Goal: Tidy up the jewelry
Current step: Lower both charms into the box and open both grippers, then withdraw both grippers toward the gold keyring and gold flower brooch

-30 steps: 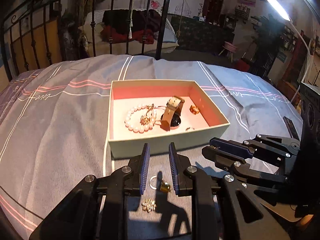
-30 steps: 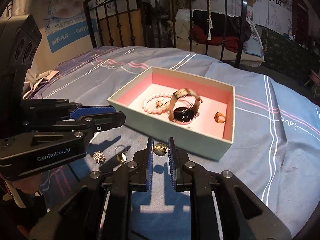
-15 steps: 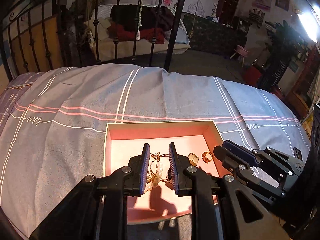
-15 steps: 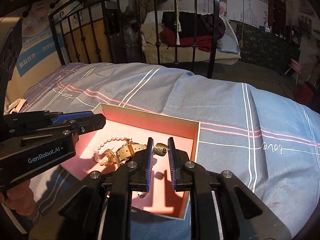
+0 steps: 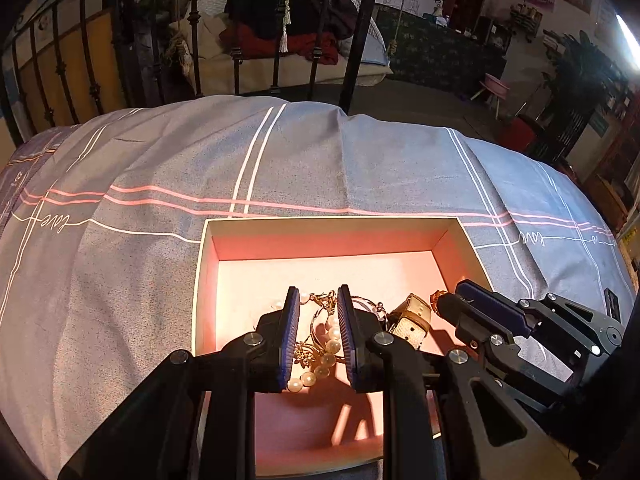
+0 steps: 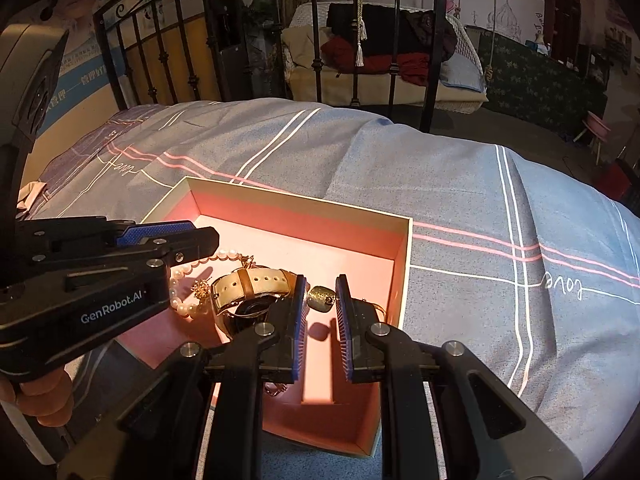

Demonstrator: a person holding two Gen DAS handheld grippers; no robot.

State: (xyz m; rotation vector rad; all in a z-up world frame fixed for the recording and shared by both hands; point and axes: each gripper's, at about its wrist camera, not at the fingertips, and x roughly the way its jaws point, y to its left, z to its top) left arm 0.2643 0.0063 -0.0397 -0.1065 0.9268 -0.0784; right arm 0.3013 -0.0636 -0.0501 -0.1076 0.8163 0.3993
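Observation:
An open box with a pink inside (image 5: 320, 240) (image 6: 360, 248) lies on the bed. In it are a pearl bracelet (image 5: 326, 352) (image 6: 180, 300), a gold-strapped watch (image 5: 412, 316) (image 6: 248, 288) and gold trinkets. My left gripper (image 5: 318, 300) hovers over the pearls with its jaws slightly apart and nothing between them. My right gripper (image 6: 321, 292) is over the box's right side, its jaws a little apart, with a small gold bead (image 6: 321, 298) between the fingertips. I cannot tell whether the pads touch the bead.
The bed has a grey-blue cover with white and pink stripes (image 5: 256, 168) (image 6: 512, 240). A black iron bed frame (image 5: 352, 36) (image 6: 432, 40) stands at the far end. Furniture and clothes lie beyond it.
Both grippers have moved forward from the cover in front of the box to above its inside. The right jaws have opened slightly around the gold bead.

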